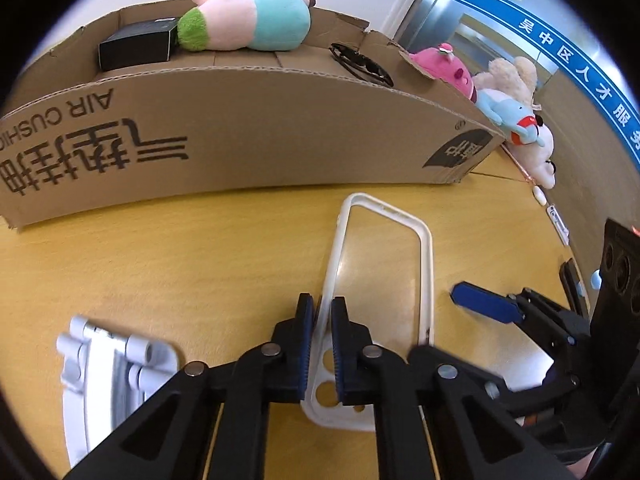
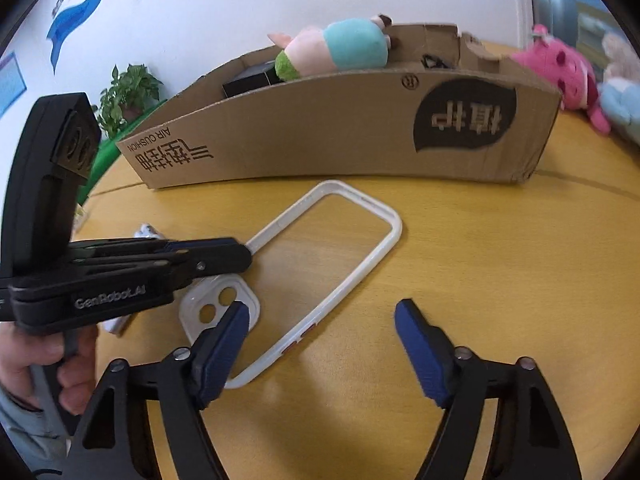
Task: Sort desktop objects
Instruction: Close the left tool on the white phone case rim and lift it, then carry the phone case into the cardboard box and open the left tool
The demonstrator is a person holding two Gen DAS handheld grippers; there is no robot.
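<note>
A white phone case lies flat on the yellow worktop, just in front of a long cardboard box. Its side rail near the camera cut-outs is pinched by the left gripper, whose blue pads are pressed together on the thin plastic. The right gripper hangs spread over the case's near long edge, one pad just above the cut-out corner and the other over bare worktop; nothing is gripped by it.

The step in hand is judged to be lifting the case for the box. A single rail is a slim hold, so the case is best raised slowly and kept level, and the opposite rail could be steadied by the right gripper before the box's front wall is cleared.

Inside the box, a pig plush, a black carton and sunglasses are seen; free floor appears to be left between the toy and the sunglasses. A silver folding stand rests beside the left gripper. Further plush toys are piled past the box's end. The box wall is the only obstacle judged to stand in the path.
</note>
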